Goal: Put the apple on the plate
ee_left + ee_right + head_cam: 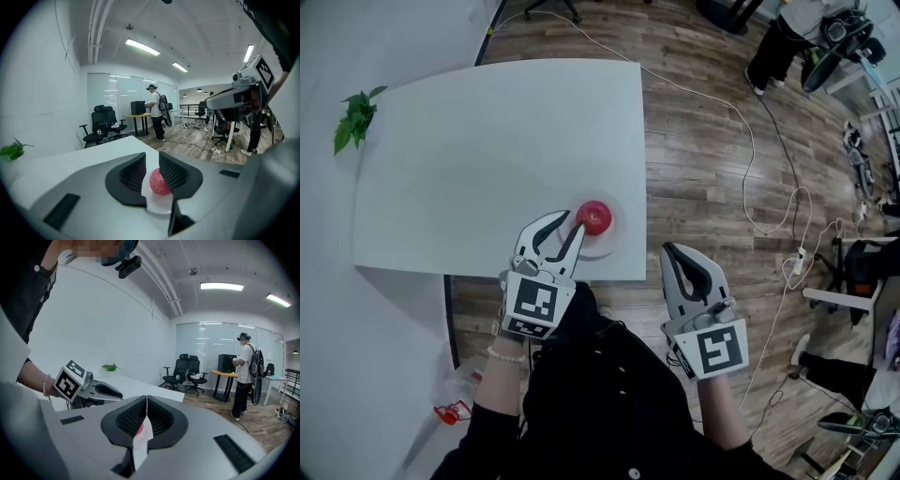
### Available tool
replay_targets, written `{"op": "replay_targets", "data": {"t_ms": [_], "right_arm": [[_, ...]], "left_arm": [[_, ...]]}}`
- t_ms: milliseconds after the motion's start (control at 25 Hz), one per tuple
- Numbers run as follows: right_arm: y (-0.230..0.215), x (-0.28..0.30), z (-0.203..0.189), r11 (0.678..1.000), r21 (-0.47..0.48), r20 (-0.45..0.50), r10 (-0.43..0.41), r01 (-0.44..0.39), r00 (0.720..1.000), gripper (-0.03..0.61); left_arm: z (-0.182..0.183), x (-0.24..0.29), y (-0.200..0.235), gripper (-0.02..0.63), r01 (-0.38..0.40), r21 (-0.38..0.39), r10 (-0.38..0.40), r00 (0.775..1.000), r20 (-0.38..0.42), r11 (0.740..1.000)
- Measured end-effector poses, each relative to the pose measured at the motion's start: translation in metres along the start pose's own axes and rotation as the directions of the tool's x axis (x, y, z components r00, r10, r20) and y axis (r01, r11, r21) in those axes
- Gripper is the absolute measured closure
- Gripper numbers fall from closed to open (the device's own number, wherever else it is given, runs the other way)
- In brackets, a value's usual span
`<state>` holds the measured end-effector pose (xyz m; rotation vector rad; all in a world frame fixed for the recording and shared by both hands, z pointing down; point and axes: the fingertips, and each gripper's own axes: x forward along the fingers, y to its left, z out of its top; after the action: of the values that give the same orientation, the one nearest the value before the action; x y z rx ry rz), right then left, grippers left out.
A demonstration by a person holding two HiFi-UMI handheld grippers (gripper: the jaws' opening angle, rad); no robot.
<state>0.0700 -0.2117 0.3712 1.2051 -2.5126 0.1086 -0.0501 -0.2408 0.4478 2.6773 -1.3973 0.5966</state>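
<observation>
Left gripper (573,221) hangs just beside the apple (594,217), jaws slightly apart and pinching nothing; the right gripper (669,249) is pressed together, empty. Small, round and glossy red, the apple sits on the white plate (602,249) at the table's (487,159) near edge. It looks light, firm and prone to roll, so it is probably best pinched across its middle.

Our head camera looks steeply down on the desk (487,159), close above the left gripper (574,221) and right gripper (671,249). Each gripper camera looks along its own jaws, almost level, across the desk into the office. All three views share the apple (594,217) on its plate (615,234).
</observation>
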Motion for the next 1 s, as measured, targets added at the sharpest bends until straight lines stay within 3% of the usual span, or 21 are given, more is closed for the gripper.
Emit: {"op": "replay_targets", "data": {"t_ms": [160,520,760,880,1000], "right_arm": [[0.004,0.000,0.011,1.000,-0.010,0.038,0.008,-0.008,0.999,0.537],[0.013,-0.006,0.039,0.998,-0.050,0.102,0.040,-0.035,0.994,0.537],[0.020,-0.006,0.052,0.995,-0.083,0.121,0.069,-0.059,0.990,0.537],[0.019,-0.008,0.055,0.994,-0.095,0.129,0.074,-0.062,0.989,0.537],[0.021,-0.010,0.055,0.992,-0.104,0.131,0.079,-0.065,0.988,0.537]], "left_arm": [[0.008,-0.017,-0.002,0.566,-0.024,0.012,0.024,1.000,-0.001,1.000],[0.059,-0.060,0.009,0.589,-0.106,0.053,0.103,0.993,0.051,0.993],[0.074,-0.086,0.016,0.592,-0.163,-0.020,0.163,0.986,0.043,0.986],[0.076,-0.093,0.014,0.592,-0.164,0.007,0.163,0.985,0.047,0.986],[0.073,-0.102,0.012,0.594,-0.183,-0.023,0.184,0.983,0.029,0.983]]}}
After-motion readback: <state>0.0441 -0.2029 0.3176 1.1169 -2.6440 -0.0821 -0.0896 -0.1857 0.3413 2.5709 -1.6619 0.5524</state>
